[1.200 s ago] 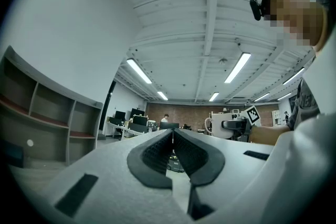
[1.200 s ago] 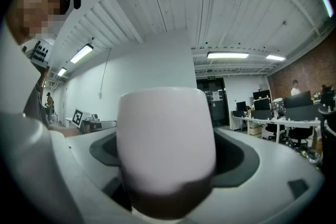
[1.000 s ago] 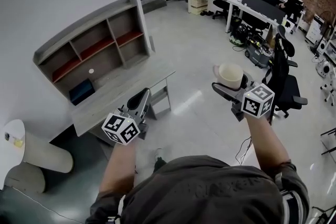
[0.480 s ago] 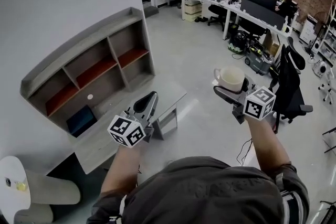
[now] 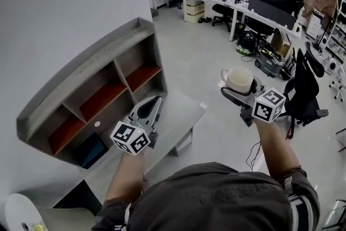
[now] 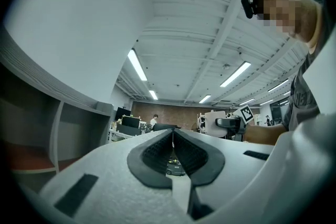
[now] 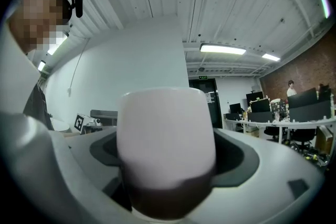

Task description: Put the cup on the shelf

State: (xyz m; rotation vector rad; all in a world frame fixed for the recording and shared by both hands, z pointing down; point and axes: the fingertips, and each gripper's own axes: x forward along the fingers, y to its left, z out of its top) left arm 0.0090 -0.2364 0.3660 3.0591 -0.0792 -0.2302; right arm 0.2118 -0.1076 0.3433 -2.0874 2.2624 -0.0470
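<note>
Head view: shelf stands along the tabletop's back edge, against the wall. Left gripper hangs over the tabletop's right end. Right gripper is off the tabletop's right edge, above the floor, and carries a white cup, upright, mouth up, well apart from the shelf.

Left gripper view: jaws pressed together, nothing between them. Shelf compartments at left.

Right gripper view: jaws pinch the cup at its lower body, one on each side.
</note>
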